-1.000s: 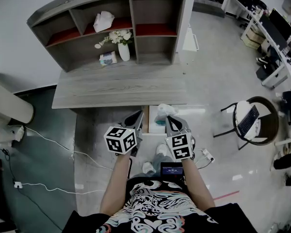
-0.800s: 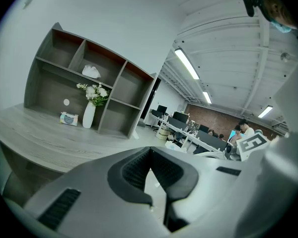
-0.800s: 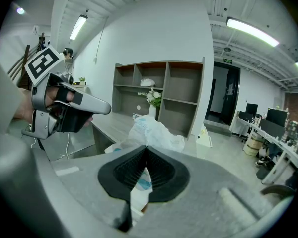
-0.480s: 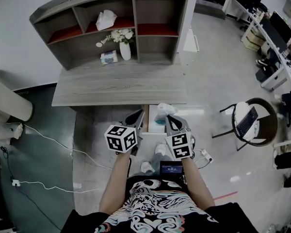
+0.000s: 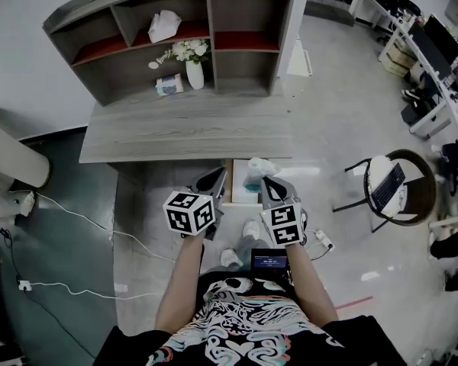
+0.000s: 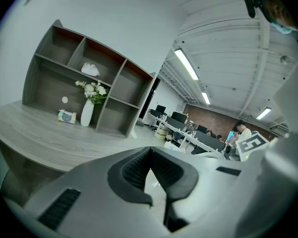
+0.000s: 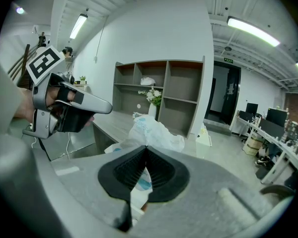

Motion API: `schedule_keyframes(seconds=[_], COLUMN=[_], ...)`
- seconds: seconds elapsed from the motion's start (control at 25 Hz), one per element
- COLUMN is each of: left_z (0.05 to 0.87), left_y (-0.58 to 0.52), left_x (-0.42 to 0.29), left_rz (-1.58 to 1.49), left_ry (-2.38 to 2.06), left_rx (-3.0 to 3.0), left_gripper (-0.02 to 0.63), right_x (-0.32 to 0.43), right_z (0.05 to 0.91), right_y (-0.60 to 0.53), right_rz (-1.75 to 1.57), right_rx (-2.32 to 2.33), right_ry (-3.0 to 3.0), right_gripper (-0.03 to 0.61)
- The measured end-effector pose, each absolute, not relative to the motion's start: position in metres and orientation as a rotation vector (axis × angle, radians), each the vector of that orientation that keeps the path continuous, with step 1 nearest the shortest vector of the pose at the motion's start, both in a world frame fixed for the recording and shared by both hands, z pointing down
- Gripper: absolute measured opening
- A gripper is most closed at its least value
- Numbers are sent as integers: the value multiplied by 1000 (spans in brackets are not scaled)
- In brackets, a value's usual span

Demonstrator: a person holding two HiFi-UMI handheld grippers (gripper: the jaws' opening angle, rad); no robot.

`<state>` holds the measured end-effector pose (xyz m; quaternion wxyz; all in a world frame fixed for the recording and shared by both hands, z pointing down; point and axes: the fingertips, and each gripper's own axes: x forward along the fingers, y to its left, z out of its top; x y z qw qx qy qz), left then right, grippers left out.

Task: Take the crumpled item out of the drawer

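Observation:
A crumpled white plastic bag with blue print (image 5: 256, 171) hangs over the open drawer (image 5: 237, 195) under the grey desk (image 5: 183, 132). My right gripper (image 5: 269, 184) is shut on the bag. In the right gripper view the bag (image 7: 154, 132) bulges out above the closed jaws of the right gripper (image 7: 144, 156), and a strip of it hangs below them. My left gripper (image 5: 214, 181) sits beside the drawer's left edge, shut with nothing in it. The left gripper (image 6: 150, 165) points over the desk top, and it also shows in the right gripper view (image 7: 72, 107).
A shelf unit (image 5: 175, 36) on the desk holds a vase of white flowers (image 5: 192, 65), a small tissue pack (image 5: 166, 87) and a white crumpled thing (image 5: 162, 26). A chair (image 5: 393, 191) stands at the right. Cables (image 5: 76, 227) run over the floor at the left, and a power strip (image 5: 325, 243) lies near my right arm.
Both grippers and the bag have shifted slightly up the view, toward the desk edge. The right gripper's hold on the bag is unchanged.

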<state>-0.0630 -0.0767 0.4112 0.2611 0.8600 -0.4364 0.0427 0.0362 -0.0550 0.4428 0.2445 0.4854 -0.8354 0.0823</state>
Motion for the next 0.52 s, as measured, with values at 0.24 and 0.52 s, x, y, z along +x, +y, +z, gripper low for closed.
schedule_keyframes(seconds=[0.24, 0.52], left_z=[413, 419], left_y=[-76, -75], left_x=[-61, -63], left_rz=[120, 133], left_ry=[-1170, -1170], left_rx=[2329, 2324], left_gripper=[2, 3], right_x=[36, 37], right_z=[443, 449], right_y=[-55, -55], right_rz=[221, 239], right_rx=[1321, 1328], right_ry=[-2282, -2280], right_gripper=[8, 8])
